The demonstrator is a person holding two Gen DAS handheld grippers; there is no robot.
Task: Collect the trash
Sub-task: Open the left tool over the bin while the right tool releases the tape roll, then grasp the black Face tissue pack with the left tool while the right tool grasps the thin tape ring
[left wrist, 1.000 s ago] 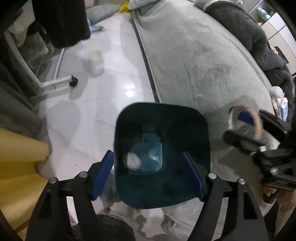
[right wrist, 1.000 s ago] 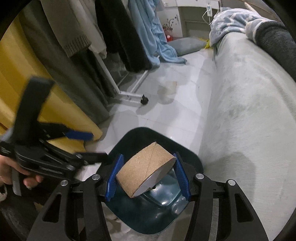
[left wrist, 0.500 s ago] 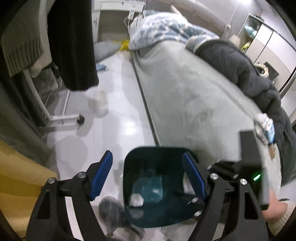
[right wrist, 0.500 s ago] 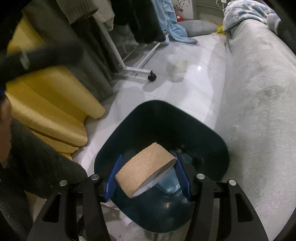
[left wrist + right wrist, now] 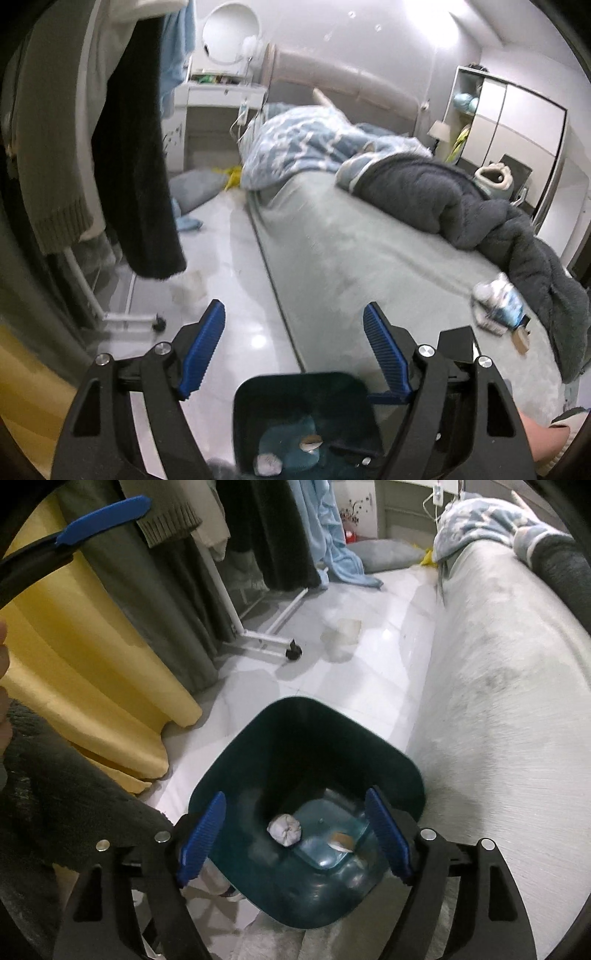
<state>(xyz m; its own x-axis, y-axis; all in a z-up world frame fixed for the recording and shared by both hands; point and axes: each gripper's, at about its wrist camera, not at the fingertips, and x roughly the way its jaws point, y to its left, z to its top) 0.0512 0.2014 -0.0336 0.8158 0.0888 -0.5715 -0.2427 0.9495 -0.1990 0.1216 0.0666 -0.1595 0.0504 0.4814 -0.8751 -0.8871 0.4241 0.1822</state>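
Observation:
A dark teal trash bin (image 5: pixel 306 709) stands on the white floor beside the bed. In its bottom lie a white paper ball (image 5: pixel 284 829) and a cardboard roll (image 5: pixel 341 840). My right gripper (image 5: pixel 295 795) hangs over the bin's mouth, its jaws opening with nothing between the blue pads. My left gripper (image 5: pixel 294 307) is raised and open, empty, looking along the bed, with the bin (image 5: pixel 295 384) just below it. A crumpled white and blue wrapper (image 5: pixel 496 302) and a small brown scrap (image 5: pixel 521 339) lie on the grey bed sheet (image 5: pixel 351 251) at the right.
A clothes rack on casters (image 5: pixel 293 651) hung with garments stands left of the bin, next to yellow fabric (image 5: pixel 74 657). A clear plastic cup (image 5: pixel 341 635) sits on the floor beyond. A dark fleece blanket (image 5: pixel 480 218) lies along the bed's far side.
My right gripper's jaws have spread and the cardboard roll has dropped into the bin. My left gripper has risen and tipped up, so the bed fills its view.

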